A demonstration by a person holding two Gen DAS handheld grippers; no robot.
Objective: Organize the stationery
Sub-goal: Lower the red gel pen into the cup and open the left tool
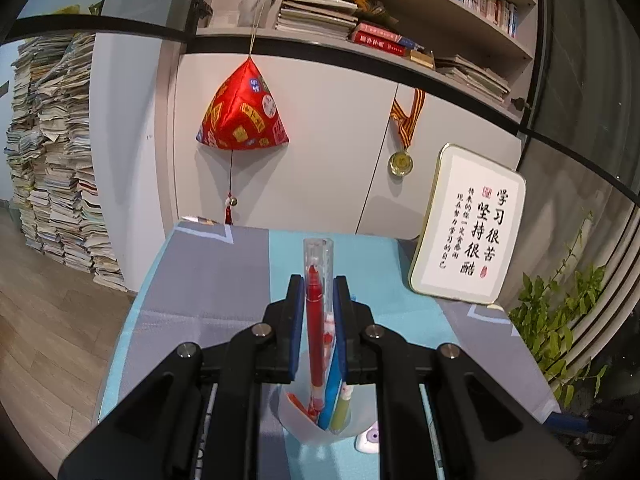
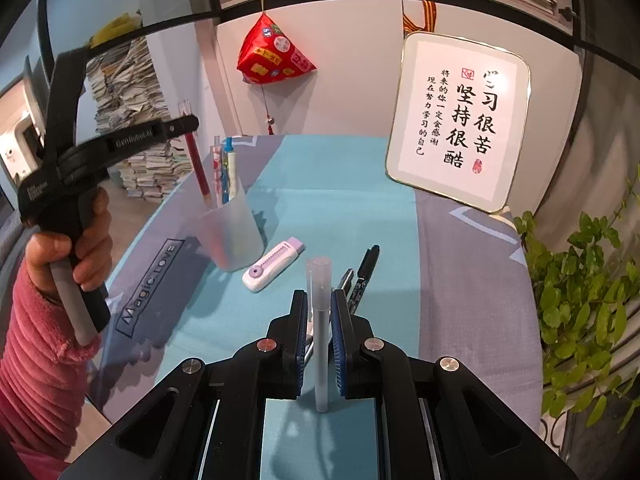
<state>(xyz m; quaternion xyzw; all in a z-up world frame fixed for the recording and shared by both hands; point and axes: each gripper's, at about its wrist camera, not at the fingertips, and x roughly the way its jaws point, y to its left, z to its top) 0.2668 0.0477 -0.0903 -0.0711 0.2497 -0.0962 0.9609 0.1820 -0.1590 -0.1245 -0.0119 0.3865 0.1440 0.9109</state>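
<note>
We count one frosted cup [image 2: 230, 236] near the counter's [image 2: 340, 184] left edge, holding four pens, one purple eraser [image 2: 274, 264] beside it, and two black markers [image 2: 362, 276]. A hand [image 2: 76, 240] in a pink sleeve tilts the left hand-held gripper [image 1: 318, 292] downward, clamped on a red pen [image 1: 315, 332] entering the cup. The right hand-held gripper [image 2: 319, 304] pinches a frosted white pen [image 2: 320, 344] upright above the near edge.

Likely home study — bookshelves [image 1: 400, 20], paper stacks [image 1: 56, 152]
</note>
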